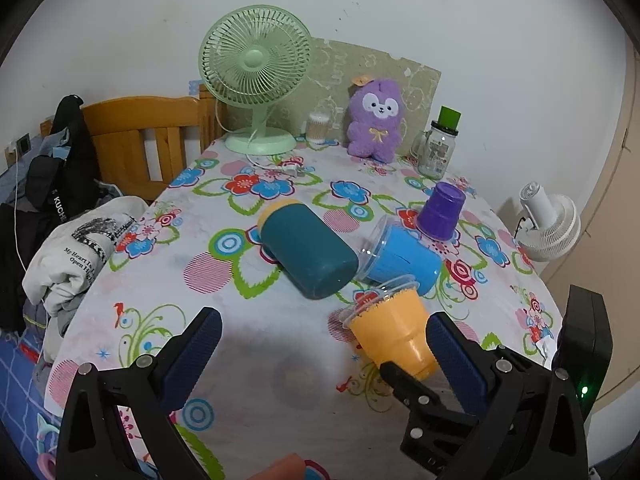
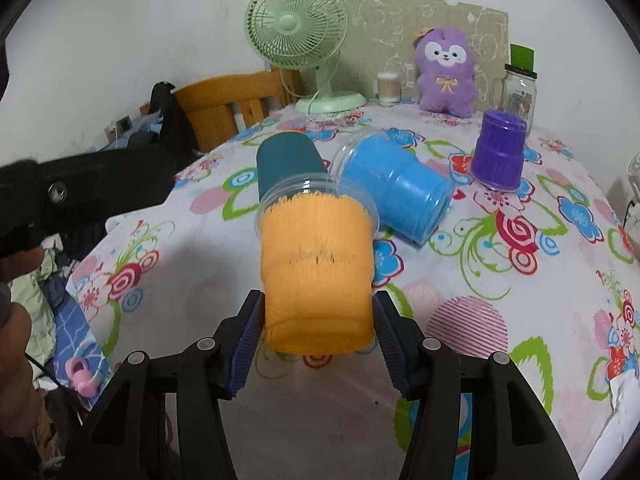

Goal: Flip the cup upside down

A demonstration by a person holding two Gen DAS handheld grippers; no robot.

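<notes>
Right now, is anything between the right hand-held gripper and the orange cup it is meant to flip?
Nothing visible. The right hand-held gripper already has its blue pads on both sides of the orange plastic cup, near its base. The blue plastic cup and the teal cylindrical tumbler lie just behind its rim.

My right gripper [image 2: 318, 322] is closed on the base of the orange cup [image 2: 316, 264], one blue-padded finger [image 2: 250, 332] pressed against each side, holding it tilted with the rim pointing away from me. My left gripper [image 1: 324, 344] hangs above the desk [image 1: 248, 360] with its jaws spread wide, gripping nothing. In the left wrist view, the right gripper's black fingertip shows under the cup.
</notes>
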